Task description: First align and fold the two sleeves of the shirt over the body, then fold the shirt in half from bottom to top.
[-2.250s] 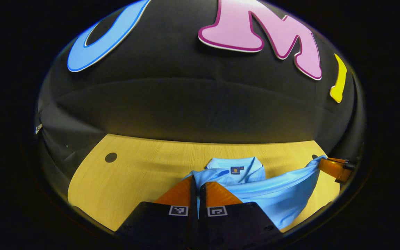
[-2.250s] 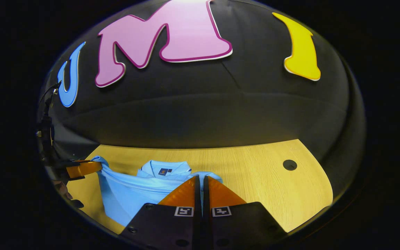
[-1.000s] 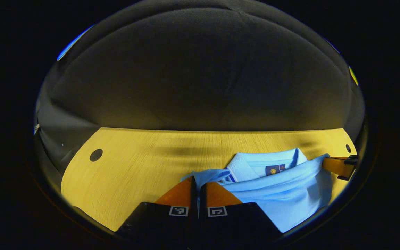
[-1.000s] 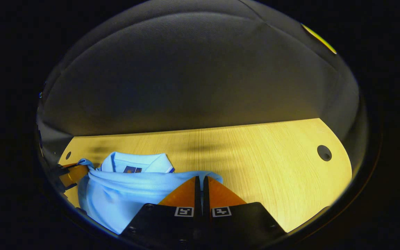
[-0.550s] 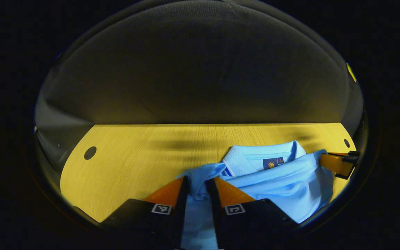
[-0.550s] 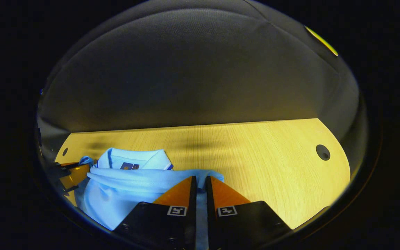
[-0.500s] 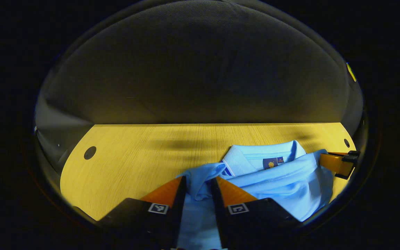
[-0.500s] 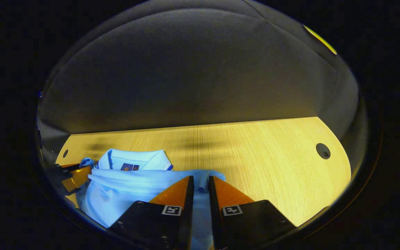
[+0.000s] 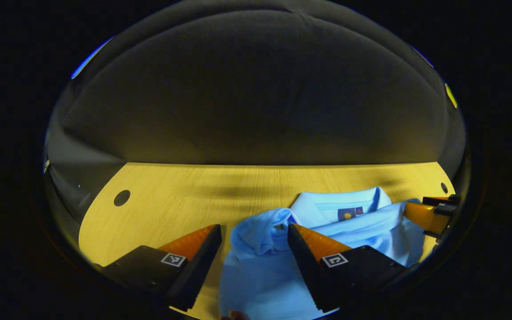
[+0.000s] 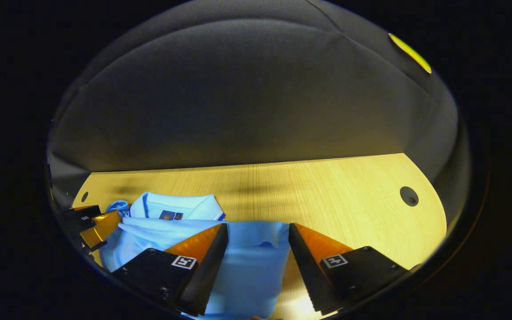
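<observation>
A light blue polo shirt (image 9: 265,262) lies folded on the yellow wooden table (image 9: 171,204), its bottom hem brought up near the collar (image 9: 340,206). My left gripper (image 9: 254,233) stands open over the hem's left corner, and the cloth lies loose between its fingers. In the right gripper view the same shirt (image 10: 247,262) lies under my right gripper (image 10: 258,231), which is open above the hem's right corner. The collar (image 10: 176,206) shows just behind the hem. The other gripper shows at the edge of each view, the right one (image 9: 431,213) and the left one (image 10: 91,224).
The black cloth wall rises right behind the table's far edge. A round cable hole (image 9: 122,198) sits in the table at the left, another (image 10: 409,196) at the right. Bare wood (image 10: 327,195) stretches beside the shirt.
Both grippers carried the bottom hem up toward the collar and lowered it. In the last half second both opened wide and let the hem go; it now rests on the shirt.
</observation>
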`<state>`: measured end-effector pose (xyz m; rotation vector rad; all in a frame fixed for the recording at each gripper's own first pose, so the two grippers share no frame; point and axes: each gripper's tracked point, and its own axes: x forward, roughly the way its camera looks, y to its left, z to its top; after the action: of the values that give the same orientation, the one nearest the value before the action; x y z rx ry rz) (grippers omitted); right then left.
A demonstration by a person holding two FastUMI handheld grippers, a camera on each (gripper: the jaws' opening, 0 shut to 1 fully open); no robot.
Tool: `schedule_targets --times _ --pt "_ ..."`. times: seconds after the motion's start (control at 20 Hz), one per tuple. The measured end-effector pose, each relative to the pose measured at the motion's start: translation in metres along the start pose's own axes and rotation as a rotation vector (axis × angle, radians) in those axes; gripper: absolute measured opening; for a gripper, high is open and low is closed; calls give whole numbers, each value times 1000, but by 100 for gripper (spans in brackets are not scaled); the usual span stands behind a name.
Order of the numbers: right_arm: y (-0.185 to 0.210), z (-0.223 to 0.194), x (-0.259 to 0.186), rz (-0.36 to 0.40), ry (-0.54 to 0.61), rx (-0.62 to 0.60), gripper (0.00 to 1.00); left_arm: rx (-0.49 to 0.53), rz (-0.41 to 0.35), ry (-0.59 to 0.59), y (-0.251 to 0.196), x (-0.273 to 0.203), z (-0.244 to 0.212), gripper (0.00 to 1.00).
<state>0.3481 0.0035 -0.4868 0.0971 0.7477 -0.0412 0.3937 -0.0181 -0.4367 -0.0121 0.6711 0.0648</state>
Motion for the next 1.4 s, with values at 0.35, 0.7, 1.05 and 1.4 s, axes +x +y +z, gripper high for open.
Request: schedule_targets --times 0.35,0.7,1.05,1.4 --pt "-10 12 -41 11 -79 -6 89 -3 -5 -65 -2 -35 22 96" --pt "-11 18 -111 43 -165 -38 89 -12 -40 -136 -4 -106 17 96" --pt "3 34 -207 81 -262 -1 89 -13 -69 -219 -2 -208 17 96" --pt "0 36 -320 125 -350 -12 89 -6 -84 -318 6 -342 14 96"
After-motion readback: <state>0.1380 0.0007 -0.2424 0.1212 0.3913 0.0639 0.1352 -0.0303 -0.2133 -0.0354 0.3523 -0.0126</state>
